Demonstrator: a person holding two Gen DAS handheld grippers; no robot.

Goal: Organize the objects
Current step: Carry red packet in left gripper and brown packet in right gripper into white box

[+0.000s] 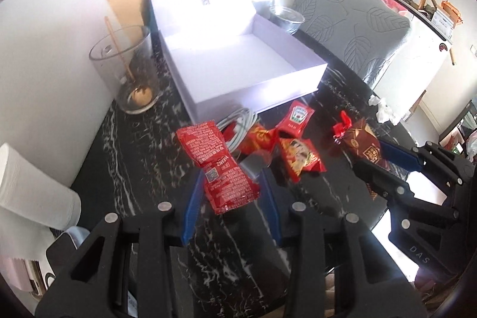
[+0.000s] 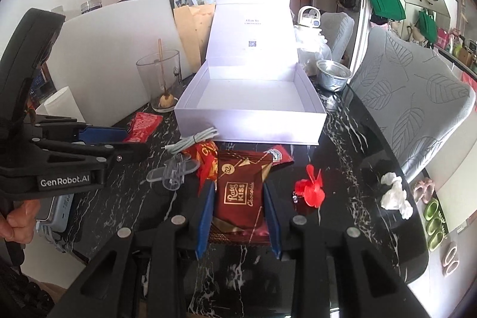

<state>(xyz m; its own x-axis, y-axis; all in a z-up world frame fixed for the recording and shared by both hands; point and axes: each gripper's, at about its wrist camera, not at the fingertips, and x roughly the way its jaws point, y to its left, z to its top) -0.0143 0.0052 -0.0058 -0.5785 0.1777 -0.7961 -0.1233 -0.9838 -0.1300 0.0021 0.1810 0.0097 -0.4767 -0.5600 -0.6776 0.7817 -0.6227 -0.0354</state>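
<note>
An open, empty white box (image 1: 238,61) (image 2: 250,106) stands on the black marble table, its lid up behind it. My left gripper (image 1: 231,187) is shut on a red Heinz ketchup packet (image 1: 220,166), which also shows in the right wrist view (image 2: 143,124). My right gripper (image 2: 238,204) is shut on a dark red chocolate packet (image 2: 241,195), which shows in the left wrist view too (image 1: 363,148). Between them lie a small ketchup packet (image 1: 296,116), red snack packets (image 1: 301,160), a coiled white cable (image 1: 238,124) (image 2: 190,143), a red hair clip (image 2: 310,187) and a clear clip (image 2: 176,170).
A glass with a stick and a brown lump (image 1: 131,70) (image 2: 162,79) stands left of the box, before a white board (image 1: 50,70). A foil bowl (image 2: 332,75), a crumpled tissue (image 2: 395,194) and grey leaf-patterned chairs (image 2: 417,109) are to the right. A white cup (image 1: 32,187) lies at left.
</note>
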